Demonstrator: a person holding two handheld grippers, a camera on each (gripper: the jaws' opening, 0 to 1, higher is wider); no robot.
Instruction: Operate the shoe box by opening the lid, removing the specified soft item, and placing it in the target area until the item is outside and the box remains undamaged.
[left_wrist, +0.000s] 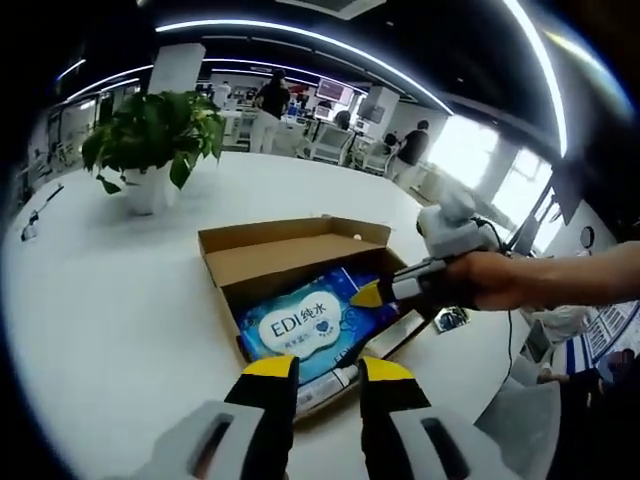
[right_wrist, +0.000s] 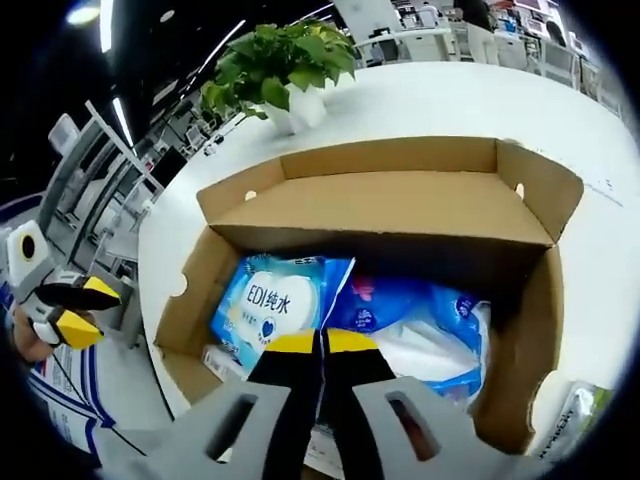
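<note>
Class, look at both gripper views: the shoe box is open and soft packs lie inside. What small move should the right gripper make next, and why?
Probably part its jaws and lower onto the blue wipes pack. The box already stands open with its lid folded back, and the right gripper hovers just above the pack with its jaws together, holding nothing. The left gripper waits at the box's near edge.

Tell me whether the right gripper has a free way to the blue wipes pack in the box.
Probably yes: the shoe box lid is folded back, and the right gripper hovers right above the blue wipes pack, nothing between.
</note>
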